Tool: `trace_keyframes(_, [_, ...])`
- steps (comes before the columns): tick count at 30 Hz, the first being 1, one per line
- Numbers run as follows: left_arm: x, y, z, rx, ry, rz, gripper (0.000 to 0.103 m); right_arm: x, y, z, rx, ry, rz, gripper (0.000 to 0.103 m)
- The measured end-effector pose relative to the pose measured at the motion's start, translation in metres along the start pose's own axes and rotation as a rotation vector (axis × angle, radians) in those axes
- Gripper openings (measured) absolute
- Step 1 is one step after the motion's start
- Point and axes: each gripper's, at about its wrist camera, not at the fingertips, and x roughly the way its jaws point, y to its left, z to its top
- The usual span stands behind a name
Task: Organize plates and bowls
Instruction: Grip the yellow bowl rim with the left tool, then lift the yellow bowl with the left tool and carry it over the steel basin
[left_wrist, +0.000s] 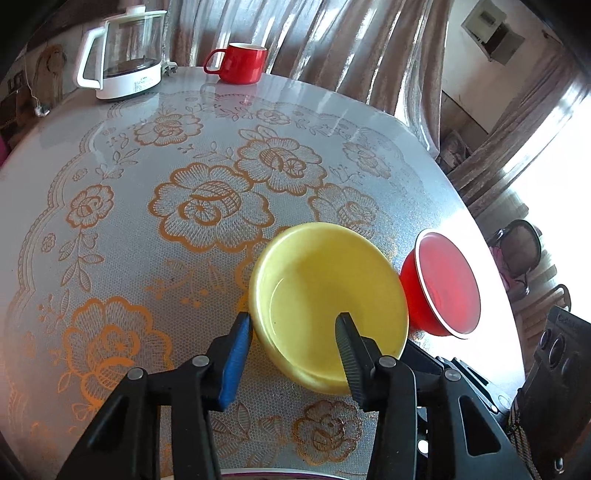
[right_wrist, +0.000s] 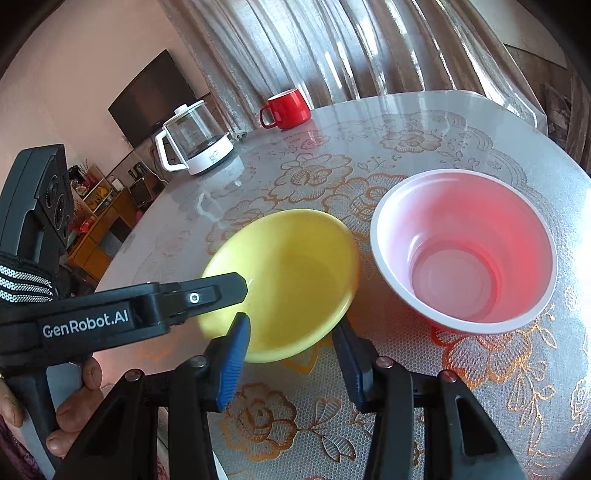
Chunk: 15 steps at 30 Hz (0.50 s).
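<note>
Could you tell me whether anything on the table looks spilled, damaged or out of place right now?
Nothing stands out: the yellow bowl and red bowl sit upright, empty and intact, and the left gripper straddles the yellow bowl's rim.

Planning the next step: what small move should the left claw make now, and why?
Probably close the left claw on the yellow bowl. Its fingers are open and straddle the near rim, one outside, one inside, so a grip looks ready. The red bowl stands beside it.
</note>
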Motion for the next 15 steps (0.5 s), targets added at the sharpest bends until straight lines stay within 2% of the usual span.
trace_keyframes(2, [0.000, 0.002, 0.002, -0.007, 0.003, 0.006, 0.042, 0.001, 0.000, 0.001, -0.001, -0.001, -0.009, 0.039])
trace_keyframes(6, [0.003, 0.016, 0.009, -0.089, 0.006, -0.004, 0.043, 0.003, -0.005, 0.003, 0.020, 0.000, -0.008, 0.037])
trace_keyframes(9, [0.010, 0.023, 0.013, -0.107, 0.024, 0.011, 0.043, 0.002, -0.006, 0.002, 0.020, -0.003, -0.004, 0.037])
trace_keyframes(13, [0.007, 0.021, 0.010, -0.091, 0.009, -0.012, 0.036, 0.003, -0.005, 0.002, 0.022, -0.001, 0.007, 0.039])
trace_keyframes(15, [0.004, 0.014, 0.008, -0.056, -0.005, 0.014, 0.032, 0.003, -0.002, 0.002, 0.010, 0.003, 0.013, 0.036])
